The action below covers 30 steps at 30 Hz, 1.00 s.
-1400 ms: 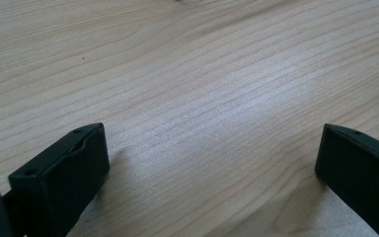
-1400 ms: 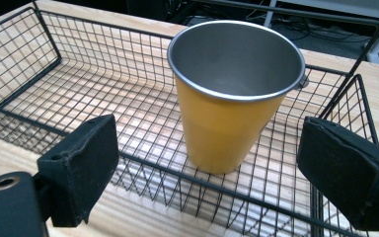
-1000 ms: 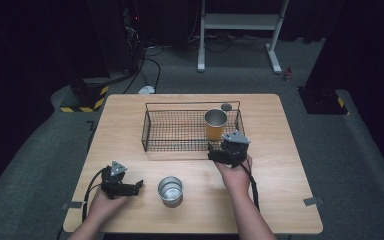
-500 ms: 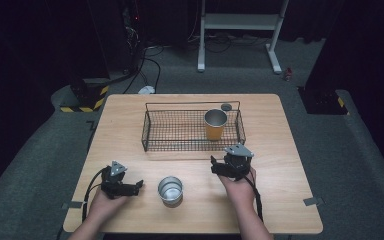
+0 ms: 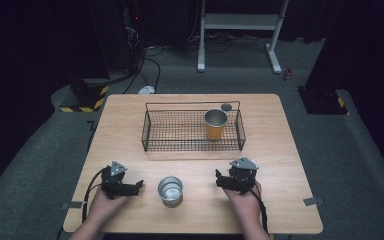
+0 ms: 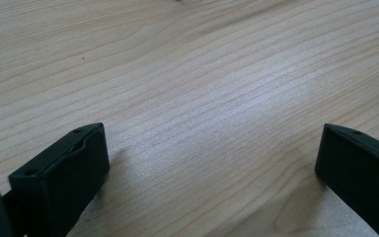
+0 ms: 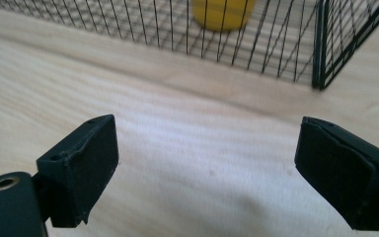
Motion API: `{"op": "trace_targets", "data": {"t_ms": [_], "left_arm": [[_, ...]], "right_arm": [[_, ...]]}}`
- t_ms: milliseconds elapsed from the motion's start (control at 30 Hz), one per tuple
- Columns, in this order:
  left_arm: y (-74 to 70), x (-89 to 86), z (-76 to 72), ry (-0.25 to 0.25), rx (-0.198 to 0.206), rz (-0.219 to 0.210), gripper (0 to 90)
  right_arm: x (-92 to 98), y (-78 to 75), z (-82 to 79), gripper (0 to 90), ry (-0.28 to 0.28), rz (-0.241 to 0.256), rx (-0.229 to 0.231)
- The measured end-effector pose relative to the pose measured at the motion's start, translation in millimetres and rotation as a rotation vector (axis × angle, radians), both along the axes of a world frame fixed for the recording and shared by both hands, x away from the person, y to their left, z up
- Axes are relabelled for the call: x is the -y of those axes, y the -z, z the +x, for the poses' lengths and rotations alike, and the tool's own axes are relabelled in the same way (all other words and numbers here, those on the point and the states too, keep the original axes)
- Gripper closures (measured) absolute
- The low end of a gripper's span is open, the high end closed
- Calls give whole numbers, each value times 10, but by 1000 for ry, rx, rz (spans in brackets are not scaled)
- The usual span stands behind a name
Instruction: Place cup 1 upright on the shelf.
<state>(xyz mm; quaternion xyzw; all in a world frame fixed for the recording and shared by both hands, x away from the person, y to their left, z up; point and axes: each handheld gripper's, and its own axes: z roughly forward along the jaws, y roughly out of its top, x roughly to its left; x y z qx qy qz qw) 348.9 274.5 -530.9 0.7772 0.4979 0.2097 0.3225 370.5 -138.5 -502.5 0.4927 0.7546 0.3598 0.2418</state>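
You have one yellow cup (image 5: pixel 215 124) standing upright inside the wire basket (image 5: pixel 192 131), so that part looks done; the steel cup (image 5: pixel 170 189) sits on the table (image 5: pixel 280 150) between your hands, untouched and still to go in. Your left gripper (image 5: pixel 136 185) and right gripper (image 5: pixel 220 180) both rest spread wide with nothing between the jaws. No brand, label or writing can be read
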Motion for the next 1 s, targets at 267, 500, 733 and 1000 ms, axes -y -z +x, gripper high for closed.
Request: {"op": "trace_targets", "data": {"t_ms": [267, 500, 733, 1000], "left_arm": [[-2, -1, -6, 1, 0, 2, 9], [-3, 3, -16, 1, 3, -1, 19], [-5, -2, -22, 2, 6, 3, 30], [-2, -4, -14, -4, -1, 4, 5]], "right_arm": [[82, 156, -64, 95, 0, -21, -124], [127, 218, -87, 92, -4, -19, -124], [108, 232, -84, 85, -18, -51, -116], [103, 234, -88, 84, -10, -51, -114]]}}
